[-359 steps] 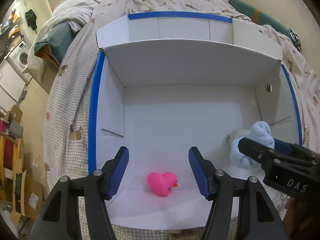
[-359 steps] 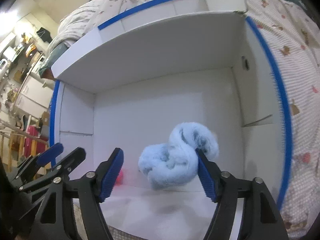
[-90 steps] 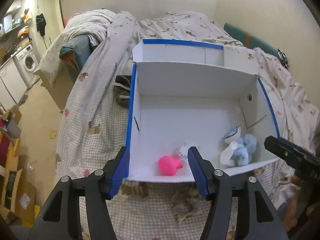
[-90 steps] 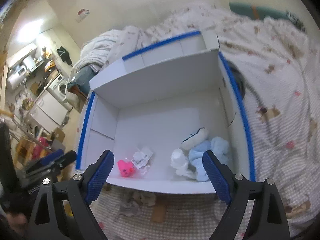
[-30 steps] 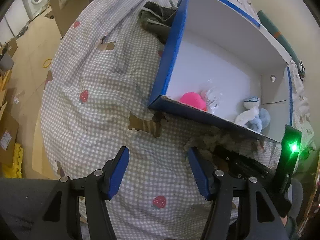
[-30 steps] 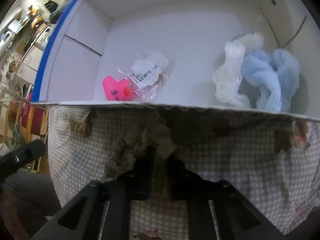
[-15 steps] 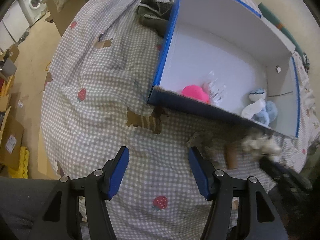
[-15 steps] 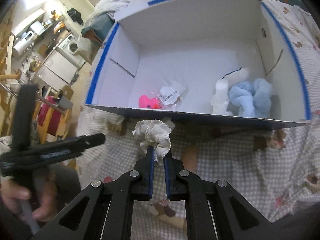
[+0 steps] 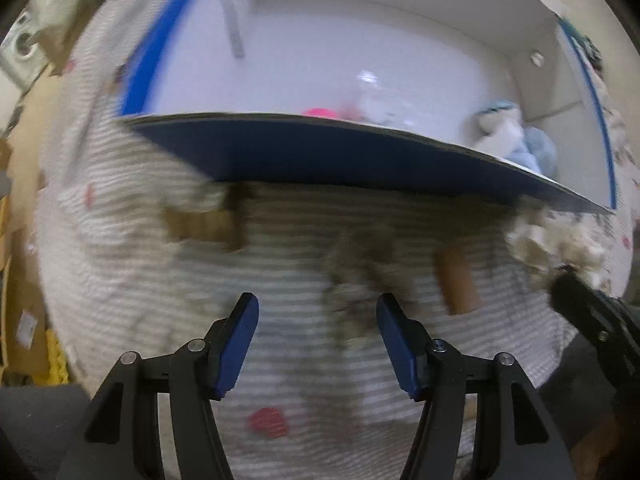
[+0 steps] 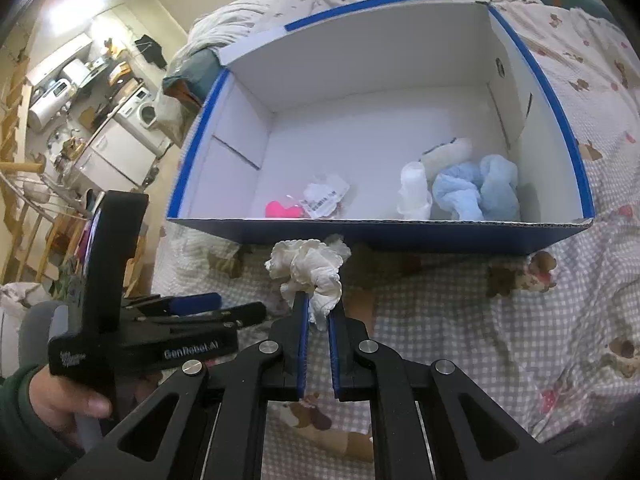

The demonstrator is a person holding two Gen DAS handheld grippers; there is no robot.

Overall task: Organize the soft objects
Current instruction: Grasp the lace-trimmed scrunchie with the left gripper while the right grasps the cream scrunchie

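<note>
Fingers first: the right gripper [image 10: 318,316] has its blue-padded fingers [image 10: 303,320] pinched nearly together on a frilly white cloth [image 10: 310,268], which bunches up above the tips; the left gripper [image 9: 318,336] has its blue fingers [image 9: 236,344] spread wide with nothing between them.

Taking the white box [image 10: 248,128] as the landmark: it is the largest thing in view, an open cardboard carton with blue outer faces and blue tape on its rims, sitting on a checked bedspread [image 10: 500,340] printed with bears and strawberries. The held cloth is outside the box, just in front of its near blue wall and above the bedspread, towards the wall's left half in the right wrist view. In the left wrist view, which is blurred, the same cloth [image 9: 552,240] shows by the box's near right corner at the tip of the right gripper.

Inside the box, at its right end near the front wall, lies a pale blue fluffy bundle [image 10: 478,194], and touching its left side is a white soft toy [image 10: 416,192]. Further left, still close to the front wall, sit a clear packet with a printed label [image 10: 326,200] and, beside it, a small pink toy [image 10: 282,210].

The left gripper is in front of the box over the bedspread, well short of the near wall, with the person's left hand [image 10: 64,400] gripping its black handle.
</note>
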